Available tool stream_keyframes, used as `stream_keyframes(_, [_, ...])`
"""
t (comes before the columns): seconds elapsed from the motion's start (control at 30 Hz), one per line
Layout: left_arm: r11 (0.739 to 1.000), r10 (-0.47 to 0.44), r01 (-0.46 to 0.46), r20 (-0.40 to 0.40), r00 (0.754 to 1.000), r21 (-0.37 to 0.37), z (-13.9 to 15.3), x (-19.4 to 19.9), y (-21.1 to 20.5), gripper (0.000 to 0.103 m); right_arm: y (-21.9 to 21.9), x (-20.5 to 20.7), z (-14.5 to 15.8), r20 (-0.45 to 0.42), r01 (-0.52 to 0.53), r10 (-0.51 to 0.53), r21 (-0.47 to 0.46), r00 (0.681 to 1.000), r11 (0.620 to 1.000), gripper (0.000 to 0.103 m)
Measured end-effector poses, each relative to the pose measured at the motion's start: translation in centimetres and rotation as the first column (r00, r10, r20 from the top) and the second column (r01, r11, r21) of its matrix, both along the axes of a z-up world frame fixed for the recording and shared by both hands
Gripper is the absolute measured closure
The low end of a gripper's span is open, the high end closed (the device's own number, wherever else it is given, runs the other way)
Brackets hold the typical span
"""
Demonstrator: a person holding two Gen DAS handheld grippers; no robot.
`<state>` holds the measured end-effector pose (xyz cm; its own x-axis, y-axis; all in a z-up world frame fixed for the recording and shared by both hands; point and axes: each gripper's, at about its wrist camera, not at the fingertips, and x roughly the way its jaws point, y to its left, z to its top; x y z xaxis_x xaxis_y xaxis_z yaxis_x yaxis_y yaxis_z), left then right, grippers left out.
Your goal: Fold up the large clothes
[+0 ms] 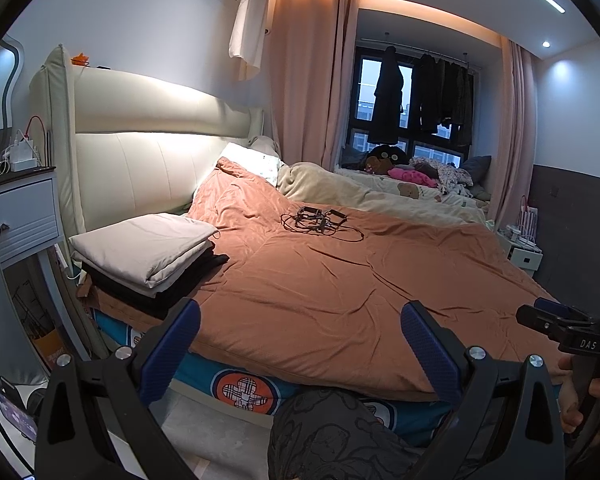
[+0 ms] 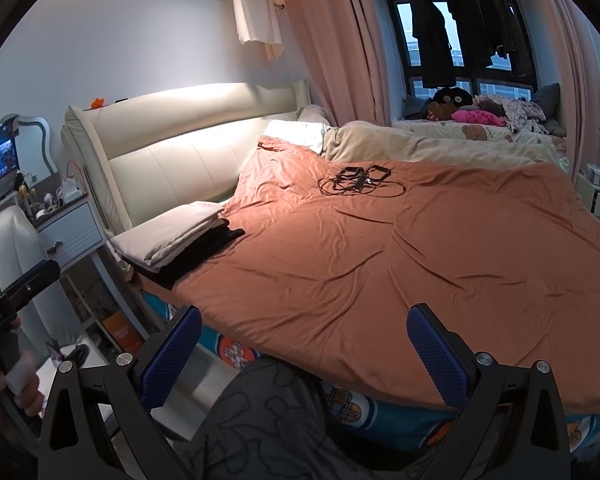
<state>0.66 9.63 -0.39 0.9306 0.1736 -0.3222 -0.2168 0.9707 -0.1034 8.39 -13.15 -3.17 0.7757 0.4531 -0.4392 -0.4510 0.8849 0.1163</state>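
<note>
Both grippers, left (image 1: 300,346) and right (image 2: 304,346), jaws wide and empty, low-centre before bed (image 2: 380,248); folded stack (image 1: 148,256) left. Next garment best gripped by corners.

Duvet (image 2: 420,248) rust orange. Folded stack (image 1: 148,256): beige top, black below. Sheet (image 1: 240,390) teal with orange plaid-flower medallions. Gripper pads (image 1: 172,344) blue, dotted. Curtains (image 2: 332,40) pink. Headboard (image 1: 148,152) cream.

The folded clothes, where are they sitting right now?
The folded clothes sit stacked on the bed's left corner, on the orange cover beside the headboard and nightstand; left in both views.
</note>
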Motion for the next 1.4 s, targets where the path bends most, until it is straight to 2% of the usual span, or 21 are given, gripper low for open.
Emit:
stream_keyframes(0.9, [1.0, -0.014, 0.014, 0.012, 1.0, 0.011, 0.19, -0.17, -0.13, 0.001, -0.14, 0.06, -0.31, -0.009, 0.003, -0.003, 0.004, 1.0, 1.0, 0.0])
stream_keyframes(1.4, [0.998, -0.011, 0.008, 0.053, 0.999, 0.056, 0.56, -0.8, -0.26, 0.001, -0.05, -0.46, -0.9, -0.017, 0.027, -0.027, 0.013, 0.999, 1.0, 0.0])
